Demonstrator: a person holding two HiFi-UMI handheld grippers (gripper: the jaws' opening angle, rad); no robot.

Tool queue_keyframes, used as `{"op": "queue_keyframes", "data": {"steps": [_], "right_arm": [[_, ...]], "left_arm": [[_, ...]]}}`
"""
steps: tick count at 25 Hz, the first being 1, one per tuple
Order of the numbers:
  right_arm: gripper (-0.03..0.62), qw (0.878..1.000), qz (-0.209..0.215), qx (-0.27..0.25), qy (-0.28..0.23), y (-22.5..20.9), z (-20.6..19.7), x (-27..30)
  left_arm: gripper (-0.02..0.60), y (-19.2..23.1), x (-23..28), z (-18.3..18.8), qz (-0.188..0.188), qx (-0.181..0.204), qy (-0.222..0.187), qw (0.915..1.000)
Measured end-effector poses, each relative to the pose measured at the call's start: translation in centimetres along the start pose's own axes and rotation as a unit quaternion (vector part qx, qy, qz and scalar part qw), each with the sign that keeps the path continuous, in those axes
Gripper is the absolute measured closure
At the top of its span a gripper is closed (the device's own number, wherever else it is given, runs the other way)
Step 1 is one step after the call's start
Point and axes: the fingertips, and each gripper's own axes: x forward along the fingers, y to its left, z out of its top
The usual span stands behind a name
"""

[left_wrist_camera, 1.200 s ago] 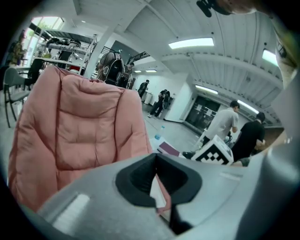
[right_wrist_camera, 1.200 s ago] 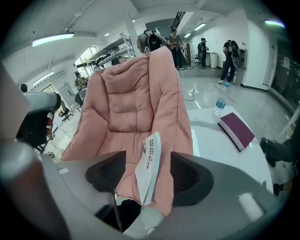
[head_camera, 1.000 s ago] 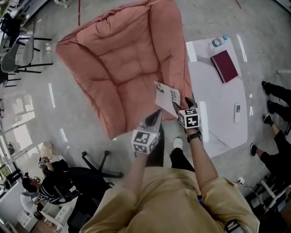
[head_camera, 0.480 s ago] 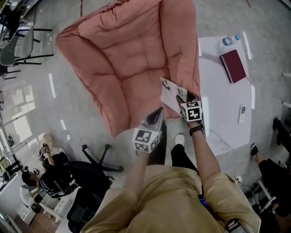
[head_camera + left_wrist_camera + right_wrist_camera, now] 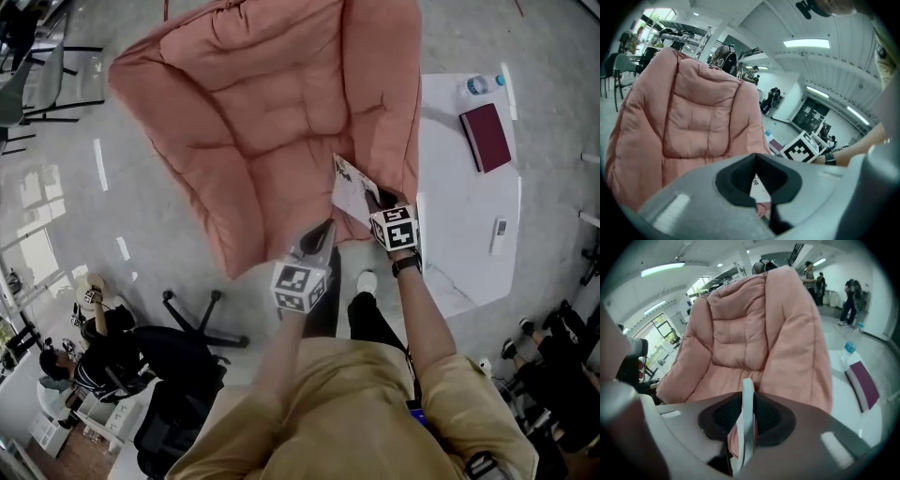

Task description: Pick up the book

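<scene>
A thin white-covered book (image 5: 351, 190) stands on edge over the front right of the pink cushioned chair (image 5: 262, 122). My right gripper (image 5: 377, 201) has the book between its jaws, which are closing, and the pads press its lower corner. In the right gripper view the book (image 5: 748, 394) shows edge-on, squeezed between the black pads (image 5: 768, 416). To the left of the book and apart from it, my left gripper (image 5: 321, 238) is shut and empty, pointing at the chair. In the left gripper view its pads (image 5: 740, 176) meet at the tips, with a slice of the white book (image 5: 754, 184) behind.
A white table (image 5: 459, 216) right of the chair carries a maroon book (image 5: 486, 137), a water bottle (image 5: 479, 84) and a remote (image 5: 500, 228). A black office chair (image 5: 192, 323) and a seated person (image 5: 94, 361) are at lower left. People's legs show at far right.
The right gripper's jaws have come together onto the white book. Both grippers have sunk a little toward the pink chair. The left gripper's jaws look the same.
</scene>
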Motion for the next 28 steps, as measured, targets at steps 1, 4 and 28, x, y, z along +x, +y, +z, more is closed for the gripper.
{"op": "queue_keyframes", "data": {"steps": [1, 4, 28], "right_arm": [[0.511, 1.000, 0.020, -0.009, 0.016, 0.9, -0.5, 0.8], [0.508, 0.996, 0.033, -0.060, 0.060, 2.8, -2.3, 3.3], [0.543, 0.997, -0.005, -0.038, 0.069, 2.7, -4.3, 2.9]], "left_arm": [[0.580, 0.3, 0.1, -0.2, 0.001, -0.002, 0.001, 1.0000], [0.580, 0.7, 0.2, -0.5, 0.005, -0.008, 0.002, 1.0000], [0.580, 4.0, -3.4, 0.2, 0.047, -0.051, -0.028, 0.9972]]}}
